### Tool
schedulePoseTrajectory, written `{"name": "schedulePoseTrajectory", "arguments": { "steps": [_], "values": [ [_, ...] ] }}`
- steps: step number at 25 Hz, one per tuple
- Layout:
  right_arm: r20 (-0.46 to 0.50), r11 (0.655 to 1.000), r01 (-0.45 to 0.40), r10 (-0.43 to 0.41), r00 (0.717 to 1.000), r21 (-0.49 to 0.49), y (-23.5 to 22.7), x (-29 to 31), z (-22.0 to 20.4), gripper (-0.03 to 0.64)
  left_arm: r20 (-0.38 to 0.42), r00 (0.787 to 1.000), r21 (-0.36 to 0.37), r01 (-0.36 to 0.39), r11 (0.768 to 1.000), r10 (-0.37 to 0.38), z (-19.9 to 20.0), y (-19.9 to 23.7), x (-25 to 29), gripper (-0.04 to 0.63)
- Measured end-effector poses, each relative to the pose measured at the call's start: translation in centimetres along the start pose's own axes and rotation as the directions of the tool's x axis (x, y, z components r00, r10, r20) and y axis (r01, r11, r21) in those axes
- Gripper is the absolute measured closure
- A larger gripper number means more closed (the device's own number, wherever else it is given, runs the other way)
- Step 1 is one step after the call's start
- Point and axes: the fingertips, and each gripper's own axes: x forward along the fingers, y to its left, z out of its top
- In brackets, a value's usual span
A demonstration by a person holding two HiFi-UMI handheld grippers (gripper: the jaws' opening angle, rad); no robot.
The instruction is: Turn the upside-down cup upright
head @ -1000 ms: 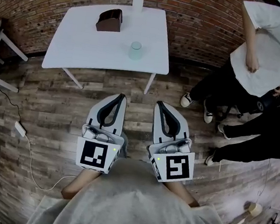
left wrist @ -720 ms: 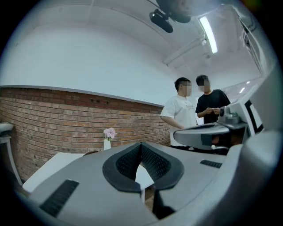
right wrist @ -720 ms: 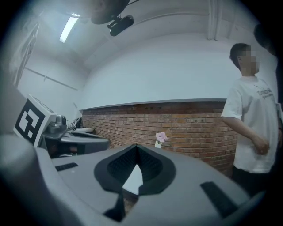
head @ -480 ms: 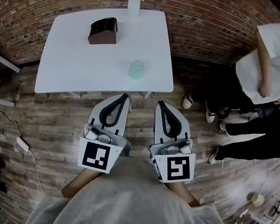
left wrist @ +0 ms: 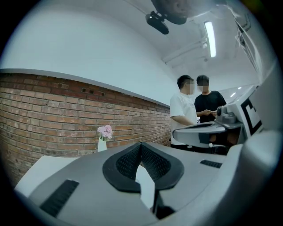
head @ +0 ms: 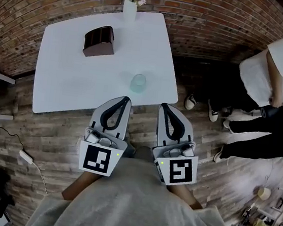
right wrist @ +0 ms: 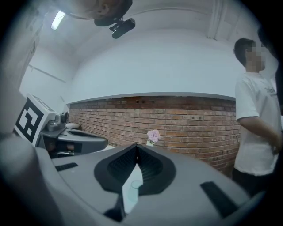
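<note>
A pale green translucent cup (head: 138,83) stands near the front edge of the white table (head: 68,83). Through the right gripper's jaw gap a strip of the cup (right wrist: 134,187) shows. My left gripper (head: 125,99) and right gripper (head: 163,106) are held side by side, level, in front of the table's near edge, apart from the cup. Both are shut with nothing between their jaws. The left gripper (left wrist: 141,144) and the right gripper (right wrist: 136,145) each show closed black pads.
A brown box (head: 99,41) and a white vase with pink flowers (head: 130,5) stand further back on the table. A brick wall lies behind. Two people (head: 274,70) stand at the right. A cable and adapter (head: 26,156) lie on the wooden floor at the left.
Both grippers have advanced towards the table, side by side and still shut. The table and cup now sit lower and closer in the head view. The people at the right have shifted.
</note>
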Motion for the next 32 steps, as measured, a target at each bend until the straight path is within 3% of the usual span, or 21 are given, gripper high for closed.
{"name": "schedulePoseTrajectory", "arguments": {
  "steps": [9, 21, 32],
  "values": [
    [-0.016, 1.000, -0.020, 0.020, 1.000, 0.003, -0.3, 1.5, -0.9, 0.611, -0.012, 1.000, -0.010, 0.007, 1.000, -0.007, -1.0, 0.4, 1.1, 0.586],
    [-0.059, 0.991, -0.134, 0.134, 0.989, 0.003, -0.9, 4.3, -4.5, 0.605, -0.065, 0.998, 0.007, -0.024, 1.000, 0.024, -3.5, 0.8, 3.1, 0.585],
    [-0.152, 0.979, -0.201, 0.200, 0.968, 0.005, -0.1, 6.8, -10.1, 0.488, -0.117, 0.993, 0.033, -0.025, 0.999, 0.029, -5.4, 1.5, 4.4, 0.584]
  ]
}}
